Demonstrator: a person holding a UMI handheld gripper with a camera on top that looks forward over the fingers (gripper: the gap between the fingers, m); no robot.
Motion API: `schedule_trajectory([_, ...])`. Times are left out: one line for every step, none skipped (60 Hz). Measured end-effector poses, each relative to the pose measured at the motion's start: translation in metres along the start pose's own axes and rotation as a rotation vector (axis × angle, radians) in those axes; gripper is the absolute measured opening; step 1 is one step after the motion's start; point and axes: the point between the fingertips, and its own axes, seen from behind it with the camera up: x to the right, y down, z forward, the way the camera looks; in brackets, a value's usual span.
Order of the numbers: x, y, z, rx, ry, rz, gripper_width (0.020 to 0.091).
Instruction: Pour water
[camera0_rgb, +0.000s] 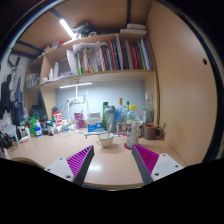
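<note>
- Gripper view: my gripper (112, 158) hangs over a pale wooden desk (110, 168), looking along it toward the back wall.
- My two fingers stand apart, with bare desk showing in the wide gap between them. Nothing is held and nothing touches either pad.
- Left pad (80, 160) and right pad (147, 158) are both magenta and both unobstructed.
- A small white bowl (107, 140) sits on the desk just ahead of the fingers, roughly in line with the gap, and apart from both tips.
- A slim white bottle (133, 136) stands upright just right of the bowl, ahead of my right finger. I cannot tell whether it holds water.
- Behind the bowl, a row of bottles (122, 117) stands along the back of the desk, some clear and one greenish. Contents cannot be read.
- A brown cup (151, 131) stands at the right end of that row, near the side wall.
- More small bottles and jars (38, 126) crowd the left part of the desk, well apart from my fingers.
- Above the desk, a shelf (105, 75) carries a row of upright books (110, 55).
- A strip light (75, 86) glows beneath the shelf, and another lamp (66, 28) glows on the ceiling.
- A wooden panel (185, 90) closes off the right side of the desk.
</note>
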Motion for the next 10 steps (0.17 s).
schedule_trajectory([-0.001,0.001,-0.005,0.000,0.001,-0.005,0.0839])
schedule_trajectory([-0.002,0.002,-0.009,-0.001,0.003,-0.012,0.0839])
schedule_trajectory([-0.003,0.003,-0.013,0.000,0.009,-0.019,0.0841])
schedule_trajectory([-0.001,0.003,-0.017,0.004,0.014,-0.028,0.0843])
schedule_trajectory([-0.001,0.004,-0.021,0.010,0.023,-0.034,0.0844])
schedule_trajectory([-0.001,0.004,-0.024,0.015,0.032,-0.040,0.0842])
schedule_trajectory([0.000,0.005,-0.028,0.019,0.042,-0.043,0.0844])
schedule_trajectory([0.001,0.006,-0.033,0.023,0.052,-0.045,0.0842])
schedule_trajectory([0.003,0.008,-0.037,0.026,0.062,-0.048,0.0841])
schedule_trajectory([0.005,0.010,-0.041,0.029,0.073,-0.050,0.0841])
